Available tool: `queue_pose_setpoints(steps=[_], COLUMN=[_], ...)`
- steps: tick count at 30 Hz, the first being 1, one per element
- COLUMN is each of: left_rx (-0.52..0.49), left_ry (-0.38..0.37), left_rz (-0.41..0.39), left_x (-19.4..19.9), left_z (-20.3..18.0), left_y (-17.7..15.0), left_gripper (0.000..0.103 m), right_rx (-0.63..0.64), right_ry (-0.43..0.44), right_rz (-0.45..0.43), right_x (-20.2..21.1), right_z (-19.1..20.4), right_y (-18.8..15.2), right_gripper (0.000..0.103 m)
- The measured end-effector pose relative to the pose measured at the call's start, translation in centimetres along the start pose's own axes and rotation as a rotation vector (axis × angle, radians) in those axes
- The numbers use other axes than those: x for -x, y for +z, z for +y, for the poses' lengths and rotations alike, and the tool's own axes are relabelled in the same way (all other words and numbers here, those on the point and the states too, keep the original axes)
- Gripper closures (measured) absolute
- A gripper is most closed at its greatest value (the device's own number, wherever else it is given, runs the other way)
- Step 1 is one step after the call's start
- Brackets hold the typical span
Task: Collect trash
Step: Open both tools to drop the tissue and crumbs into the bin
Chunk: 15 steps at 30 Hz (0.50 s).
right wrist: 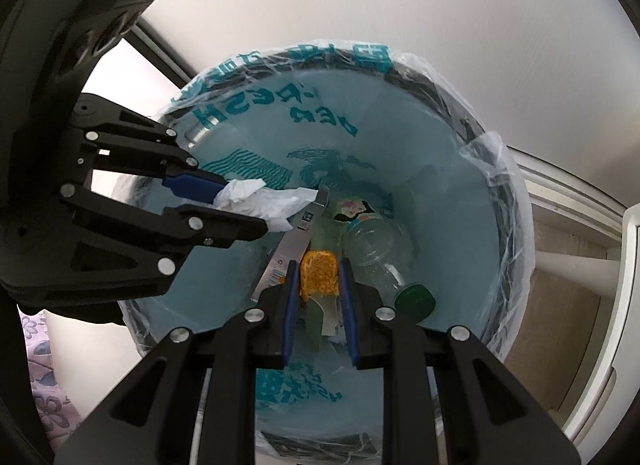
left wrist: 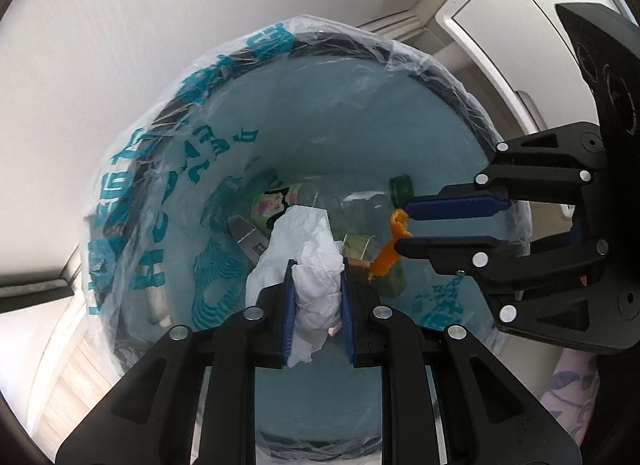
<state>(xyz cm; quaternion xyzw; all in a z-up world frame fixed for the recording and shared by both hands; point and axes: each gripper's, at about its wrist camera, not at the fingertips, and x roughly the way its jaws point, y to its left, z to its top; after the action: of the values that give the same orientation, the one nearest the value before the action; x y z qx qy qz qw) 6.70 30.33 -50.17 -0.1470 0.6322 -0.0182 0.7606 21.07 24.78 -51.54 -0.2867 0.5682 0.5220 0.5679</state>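
Observation:
Both grippers hang over the open mouth of a trash bin lined with a clear bag printed in teal. My left gripper is shut on a crumpled white tissue; it also shows in the right wrist view with the tissue. My right gripper is shut on a piece of orange peel; it also shows in the left wrist view with the peel. At the bin's bottom lie a clear plastic bottle with a green cap and a flattened silver carton.
A white wall stands behind the bin. White cabinet doors and trim are at the right. A wooden floor shows beside the bin. A floral sleeve is at the edge.

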Motion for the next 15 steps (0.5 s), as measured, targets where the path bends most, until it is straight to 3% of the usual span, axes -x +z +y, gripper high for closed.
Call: queue_pose_setpoints(steps=[15], left_rx=[-0.023], left_ry=[0.001], left_rz=[-0.008], left_x=[0.5], left_z=[-0.8], left_y=[0.1], left_gripper=[0.086], right_rx=[0.058], right_ry=[-0.003], right_rz=[0.014], right_x=[-0.1], right_z=[0.8], right_y=[-0.3], right_gripper=[0.083])
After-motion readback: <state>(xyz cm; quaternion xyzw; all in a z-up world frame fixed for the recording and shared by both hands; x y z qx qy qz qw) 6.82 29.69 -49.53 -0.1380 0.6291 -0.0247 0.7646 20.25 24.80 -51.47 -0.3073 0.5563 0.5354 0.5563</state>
